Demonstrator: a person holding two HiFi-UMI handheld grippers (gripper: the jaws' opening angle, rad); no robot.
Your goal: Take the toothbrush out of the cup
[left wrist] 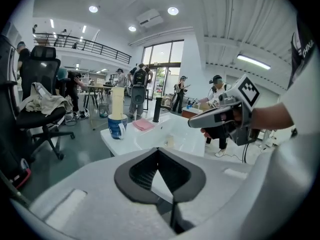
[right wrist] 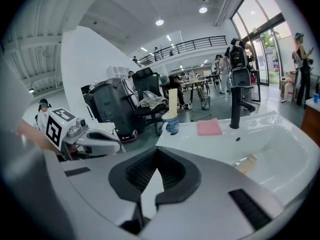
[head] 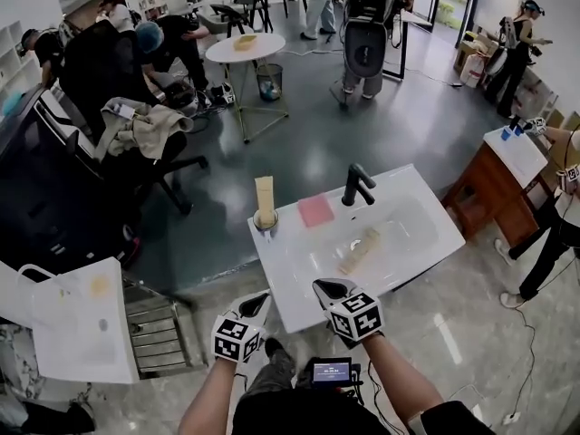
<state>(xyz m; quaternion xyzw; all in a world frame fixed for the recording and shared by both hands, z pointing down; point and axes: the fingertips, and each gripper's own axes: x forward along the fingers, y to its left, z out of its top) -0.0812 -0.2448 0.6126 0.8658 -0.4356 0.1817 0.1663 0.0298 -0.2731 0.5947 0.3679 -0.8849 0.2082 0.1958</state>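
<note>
Left gripper (head: 256, 303) and right gripper (head: 330, 290) both have their jaws pressed together with nothing between them, and both hang at the near edge of the sink (head: 288, 275). The toothbrush (head: 264, 196), a tall cream pack by the look of it, stands upright in the cup (head: 265, 221). The cup sits on the sink's far left corner, at about 12 o'clock from the left gripper and 11 o'clock from the right gripper. Neither gripper touches cup or toothbrush; both are well apart from them. A pink cloth (head: 315, 210) lies flat near the cup at its 3 o'clock, the black tap (head: 357, 185) rises beyond it at 2 o'clock, and a tan block (head: 360, 250) lies in the basin at the cup's 4 o'clock.

As I judge it, nothing of the task is done yet: the toothbrush is fully in the cup, untouched. All of it is left: bring a gripper up to the cup, part its jaws, close them on the toothbrush above the rim, and lift it straight up and clear. The other gripper may have to steady the cup, which could tip or rise with the pack
</note>
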